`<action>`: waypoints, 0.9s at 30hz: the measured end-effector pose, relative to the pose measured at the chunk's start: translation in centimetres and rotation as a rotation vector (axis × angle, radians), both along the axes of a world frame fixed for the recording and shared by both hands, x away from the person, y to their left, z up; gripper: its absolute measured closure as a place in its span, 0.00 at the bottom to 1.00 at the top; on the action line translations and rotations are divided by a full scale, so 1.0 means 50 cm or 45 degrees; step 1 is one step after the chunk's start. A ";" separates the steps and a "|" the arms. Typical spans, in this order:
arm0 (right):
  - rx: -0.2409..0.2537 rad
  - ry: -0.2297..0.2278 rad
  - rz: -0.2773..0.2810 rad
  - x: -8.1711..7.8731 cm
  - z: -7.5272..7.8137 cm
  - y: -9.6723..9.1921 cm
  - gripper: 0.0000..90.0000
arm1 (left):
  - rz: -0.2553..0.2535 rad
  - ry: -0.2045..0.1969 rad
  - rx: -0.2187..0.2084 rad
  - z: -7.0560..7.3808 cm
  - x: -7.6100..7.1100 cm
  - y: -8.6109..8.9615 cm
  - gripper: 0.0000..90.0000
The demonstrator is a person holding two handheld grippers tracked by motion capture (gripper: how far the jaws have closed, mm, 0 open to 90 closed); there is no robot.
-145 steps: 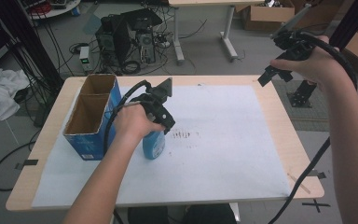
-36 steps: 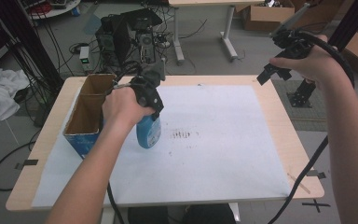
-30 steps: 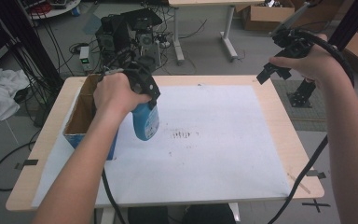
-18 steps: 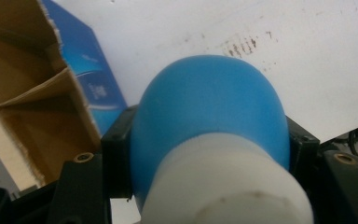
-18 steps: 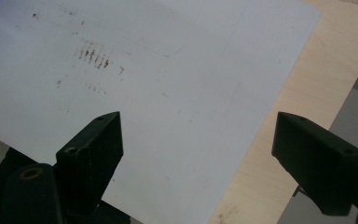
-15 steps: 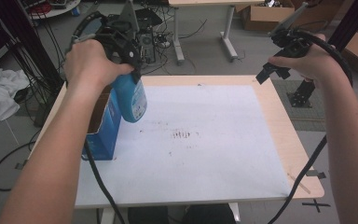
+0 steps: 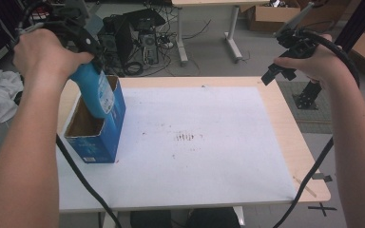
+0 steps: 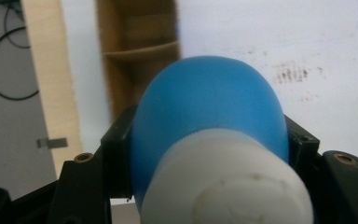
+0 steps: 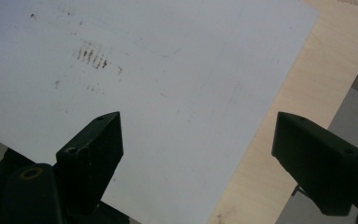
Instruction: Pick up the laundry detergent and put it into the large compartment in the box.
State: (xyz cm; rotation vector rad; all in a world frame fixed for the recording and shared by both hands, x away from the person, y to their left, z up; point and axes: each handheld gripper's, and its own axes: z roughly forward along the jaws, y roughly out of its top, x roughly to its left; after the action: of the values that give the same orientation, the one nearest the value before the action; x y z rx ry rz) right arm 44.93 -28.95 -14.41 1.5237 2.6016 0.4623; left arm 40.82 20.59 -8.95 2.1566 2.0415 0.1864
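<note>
In the high view, the left gripper is raised above the far left corner of the desk, its jaws clamped on the upper part of a blue bottle that hangs tilted, with its lower end inside the open top of a blue box. The box stands upright near the left edge of the desk, on a white sheet that covers most of the desktop, and a patch of small dark marks lies near the middle of the sheet. The right gripper is held up in the air above the far right corner, well apart from the bottle and box, with nothing between its jaws. In the left gripper view, the bottle with its white cap sits pressed between the two black jaws, and past it the brown inside of the box shows a cross divider, with the sheet to the right. In the right gripper view, the jaws stand wide apart and empty over the sheet, the dark marks lie toward the upper left, and the bare wood edge of the desk runs along the right.
</note>
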 end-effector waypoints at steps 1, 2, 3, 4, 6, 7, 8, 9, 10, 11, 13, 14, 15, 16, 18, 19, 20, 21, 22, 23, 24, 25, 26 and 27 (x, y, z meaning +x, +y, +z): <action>0.000 0.000 0.000 0.000 0.000 0.000 0.18 | 0.032 -0.003 0.005 0.000 -0.002 0.016 0.42; -0.004 0.001 0.003 0.001 0.000 -0.001 0.18 | 0.045 0.000 0.010 -0.001 -0.003 0.024 0.42; -0.006 0.000 0.006 0.001 -0.001 -0.001 0.18 | 0.058 -0.007 0.013 -0.001 -0.004 0.031 0.42; -0.005 0.001 0.006 0.002 -0.001 -0.001 0.18 | 0.072 -0.004 0.015 -0.002 -0.004 0.038 0.42; -0.002 0.004 0.001 0.002 -0.002 0.001 0.18 | 0.084 -0.007 0.022 -0.004 -0.005 0.048 0.42; -0.002 0.003 0.001 0.002 -0.002 0.001 0.18 | 0.091 -0.004 0.022 -0.005 -0.005 0.053 0.42; -0.005 0.003 0.006 0.003 -0.002 0.001 0.18 | 0.099 -0.006 0.018 -0.006 -0.004 0.058 0.42; -0.008 0.004 0.010 0.003 -0.003 0.001 0.18 | 0.103 -0.007 0.017 -0.008 -0.004 0.061 0.42; -0.006 0.002 0.007 0.003 -0.003 0.002 0.18 | 0.105 -0.006 0.017 -0.010 -0.004 0.064 0.42; -0.009 0.005 0.008 0.004 -0.003 0.003 0.18 | 0.105 -0.006 0.017 -0.010 -0.004 0.064 0.42; -0.007 0.007 0.005 0.004 -0.004 0.004 0.18 | 0.109 -0.005 0.019 -0.016 -0.001 0.070 0.42; -0.008 0.004 0.003 0.004 -0.003 0.004 0.18 | 0.108 -0.004 0.020 -0.019 0.000 0.071 0.42; -0.009 0.005 0.003 0.005 -0.003 0.004 0.18 | 0.109 -0.001 0.019 -0.022 0.001 0.072 0.42; -0.008 0.006 0.004 0.005 -0.004 0.004 0.18 | 0.107 0.005 0.021 -0.026 0.002 0.073 0.42; -0.014 0.005 0.008 0.006 -0.004 0.003 0.18 | 0.105 0.012 0.023 -0.036 0.005 0.075 0.42; -0.014 0.007 0.003 0.006 -0.005 0.004 0.18 | 0.107 0.013 0.023 -0.041 0.006 0.076 0.42; -0.014 0.007 0.003 0.006 -0.005 0.004 0.18 | 0.107 0.013 0.023 -0.041 0.006 0.076 0.42; -0.013 0.008 0.007 0.006 -0.006 0.003 0.18 | 0.104 0.024 0.024 -0.054 0.009 0.078 0.42; -0.017 0.007 0.009 0.006 -0.006 0.003 0.18 | 0.104 0.024 0.024 -0.054 0.009 0.078 0.42; -0.019 0.007 0.007 0.007 -0.007 0.003 0.18 | 0.105 0.036 0.021 -0.068 0.012 0.081 0.42; -0.019 0.007 0.007 0.007 -0.007 0.003 0.18 | 0.105 0.036 0.021 -0.068 0.012 0.081 0.42; -0.018 0.010 0.006 0.007 -0.007 0.003 0.18 | 0.104 0.044 0.020 -0.083 0.015 0.084 0.42; -0.017 0.010 0.003 0.007 -0.008 0.003 0.18 | 0.104 0.044 0.020 -0.083 0.015 0.084 0.42; -0.019 0.009 0.005 0.007 -0.008 0.003 0.18 | 0.108 0.059 0.020 -0.095 0.017 0.086 0.42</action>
State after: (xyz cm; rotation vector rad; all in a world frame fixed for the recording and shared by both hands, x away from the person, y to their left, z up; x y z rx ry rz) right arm 45.29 -28.79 -14.80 1.5189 2.6076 0.4374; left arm 41.69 24.90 -13.71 2.1041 2.1661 0.1648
